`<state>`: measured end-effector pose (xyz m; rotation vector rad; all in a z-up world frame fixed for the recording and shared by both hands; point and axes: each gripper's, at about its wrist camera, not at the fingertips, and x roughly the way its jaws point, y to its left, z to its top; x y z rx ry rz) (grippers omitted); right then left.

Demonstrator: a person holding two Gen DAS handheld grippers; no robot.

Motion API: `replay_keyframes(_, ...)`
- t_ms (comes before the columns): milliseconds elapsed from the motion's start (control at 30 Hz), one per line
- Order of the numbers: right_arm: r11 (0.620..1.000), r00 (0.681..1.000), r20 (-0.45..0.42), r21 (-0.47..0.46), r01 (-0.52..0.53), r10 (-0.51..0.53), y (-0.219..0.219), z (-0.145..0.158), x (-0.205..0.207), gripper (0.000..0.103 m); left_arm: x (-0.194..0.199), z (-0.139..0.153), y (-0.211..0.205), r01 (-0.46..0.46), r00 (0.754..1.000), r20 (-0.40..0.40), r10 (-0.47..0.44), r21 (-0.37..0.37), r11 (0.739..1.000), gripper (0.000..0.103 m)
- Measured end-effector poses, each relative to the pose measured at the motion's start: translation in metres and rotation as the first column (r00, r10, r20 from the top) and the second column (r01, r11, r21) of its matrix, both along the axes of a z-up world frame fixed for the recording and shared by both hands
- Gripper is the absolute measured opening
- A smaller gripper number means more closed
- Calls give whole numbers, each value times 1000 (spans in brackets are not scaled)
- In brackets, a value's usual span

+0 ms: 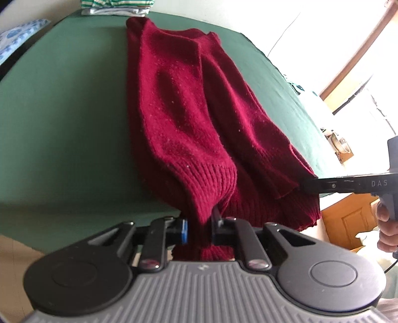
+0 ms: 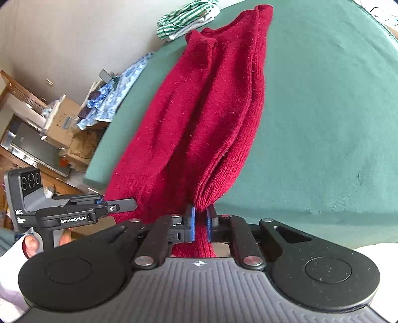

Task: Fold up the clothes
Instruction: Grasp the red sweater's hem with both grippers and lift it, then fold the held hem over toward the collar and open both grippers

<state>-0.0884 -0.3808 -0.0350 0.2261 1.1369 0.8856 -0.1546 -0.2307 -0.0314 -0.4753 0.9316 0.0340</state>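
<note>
A dark red knitted sweater (image 1: 189,104) lies lengthwise on a green-covered desk (image 1: 62,124), folded into a long narrow strip with its sleeves laid over the body; its far end reaches toward the back edge of the desk and its ribbed near end is raised off the surface. Left hand-held gripper (image 1: 199,227): jaws pressed together on the ribbed hem at the near end, knit bunched between the blue pads and hanging below them. Right hand-held gripper (image 2: 201,223): jaws likewise pinched on ribbed red knit at the near end, a fold of cloth squeezed between its blue pads (image 2: 192,223) and a tail of fabric trailing beneath. In the left wrist view the right hand-held gripper enters from the right edge, its fingers clamped on the sweater's right near corner, with the person's hand (image 1: 386,231) around its grip. In the right wrist view the left hand-held gripper appears at lower left, held by a hand (image 2: 31,244) with a white sleeve. A green-and-white striped garment (image 2: 186,18) sits on the far part of the desk, apart from the sweater. A blue-patterned cloth (image 2: 117,94) lies at the desk's left side. Cardboard boxes (image 2: 62,124) stand beyond that edge.
</note>
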Motion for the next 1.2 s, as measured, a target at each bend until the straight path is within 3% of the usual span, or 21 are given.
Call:
replay_keyframes(300,984,987,-142,153,94,-72,-4,11,24,9,22,25,27,-97,995,-55,88,-176,980,10)
replay_keyframes(500,954,964,-228,231,190,-137,0,18,57,9,69,46,59,-120,990,-103,98,-232,965,11)
replay_keyframes(900,916,898,-321,164,365,-301,33,-3,139,9,176,30,134,-50,984,-176,-9,-329,943,13)
replay_keyframes(1033,905,876,-328,114,409,-354,42,-15,159,12,201,17,156,-27,981,-189,-45,-363,932,20)
replay_keyframes(1100,896,863,-335,100,432,-379,46,-22,169,18,211,11,167,-28,983,-178,-42,-372,928,35)
replay_keyframes(1133,890,856,-336,97,446,-393,45,-24,173,25,214,10,173,-31,985,-170,-35,-372,928,38)
replay_keyframes(1200,883,854,-317,94,460,-412,43,-22,177,25,216,11,188,-41,990,-143,-12,-361,932,44)
